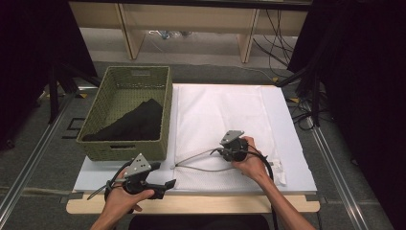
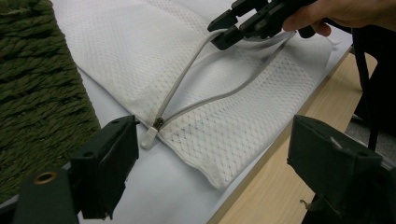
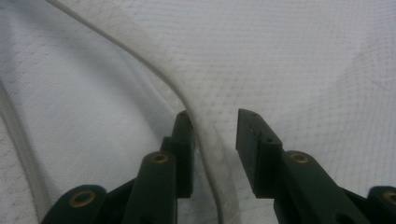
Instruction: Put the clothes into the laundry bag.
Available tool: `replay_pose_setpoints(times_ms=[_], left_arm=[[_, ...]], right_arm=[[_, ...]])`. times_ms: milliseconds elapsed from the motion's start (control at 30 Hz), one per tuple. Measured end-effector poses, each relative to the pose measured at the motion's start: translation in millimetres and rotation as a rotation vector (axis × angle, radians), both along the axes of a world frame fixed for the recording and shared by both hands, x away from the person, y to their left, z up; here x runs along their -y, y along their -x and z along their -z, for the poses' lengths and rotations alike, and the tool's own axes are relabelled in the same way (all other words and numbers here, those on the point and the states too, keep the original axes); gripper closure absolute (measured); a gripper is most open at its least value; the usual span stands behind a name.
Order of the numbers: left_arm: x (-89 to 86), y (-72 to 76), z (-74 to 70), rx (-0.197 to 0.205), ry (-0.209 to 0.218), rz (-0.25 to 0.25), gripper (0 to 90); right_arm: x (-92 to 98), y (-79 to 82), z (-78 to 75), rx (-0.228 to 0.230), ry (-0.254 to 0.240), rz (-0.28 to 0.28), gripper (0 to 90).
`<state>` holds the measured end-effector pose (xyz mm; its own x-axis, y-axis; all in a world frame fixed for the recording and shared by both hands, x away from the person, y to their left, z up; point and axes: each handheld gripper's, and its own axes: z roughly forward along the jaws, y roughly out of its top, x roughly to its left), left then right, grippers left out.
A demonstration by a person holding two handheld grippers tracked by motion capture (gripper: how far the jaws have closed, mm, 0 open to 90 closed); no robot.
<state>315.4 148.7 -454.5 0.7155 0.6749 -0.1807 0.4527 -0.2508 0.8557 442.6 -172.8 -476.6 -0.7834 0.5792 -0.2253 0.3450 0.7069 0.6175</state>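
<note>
A white board [image 1: 287, 115] on a wooden table [image 1: 191, 205] is seen from above, and most of it is covered by a white mesh laundry bag [image 1: 215, 115] lying flat, just right of a green woven basket [image 1: 163, 120]. A black cloth [image 1: 136, 122] is heaped inside the basket.

The bag is judged to be light, soft and limp: it will likely sag and slide on the smooth board if lifted by the mesh alone. The firmer hold is thought to be the zipper edge [image 3: 154, 70], a pale tape running along the partly unzipped mouth [image 1: 201, 160] near the front of the bag. The small white zipper pull [image 2: 148, 137] lies at the closed end, beside the basket.

The right gripper [image 3: 212, 135] is set over the upper zipper edge, its jaws part closed with the tape between them; one pad is against the tape, the other a little apart, so no firm grip is shown.

The left gripper [image 2: 205, 163] is held at the front left corner of the board with its jaws wide apart and nothing between them, pointed toward the zipper pull.

The basket wall stands close to the pull and may crowd that approach.
</note>
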Motion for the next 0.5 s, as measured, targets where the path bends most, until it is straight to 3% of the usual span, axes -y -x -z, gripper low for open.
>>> replay_pose_setpoints(times_ms=[33, 200, 467, 500], left_arm=[[0.1, -0.4, 0.1, -0.004, 0.009, -0.003, 15.8], [-0.2, -1.6, 1.0, -0.007, 0.002, -0.001, 15.9], [-0.8, -1.1, -0.1, -0.003, 0.003, -0.007, 16.1], [-0.8, -1.0, -0.1, -0.004, 0.001, -0.008, 16.3]], right_arm=[[3.5, -1.9, -0.8, 0.015, -0.013, 0.0, 70.4], [7.3, -1.7, -1.9, -0.021, -0.035, 0.012, 71.1], [8.3, -3.3, -2.3, 0.0, -0.042, -0.009, 75.9], [8.3, -2.9, -1.4, -0.016, -0.042, -0.005, 76.0]])
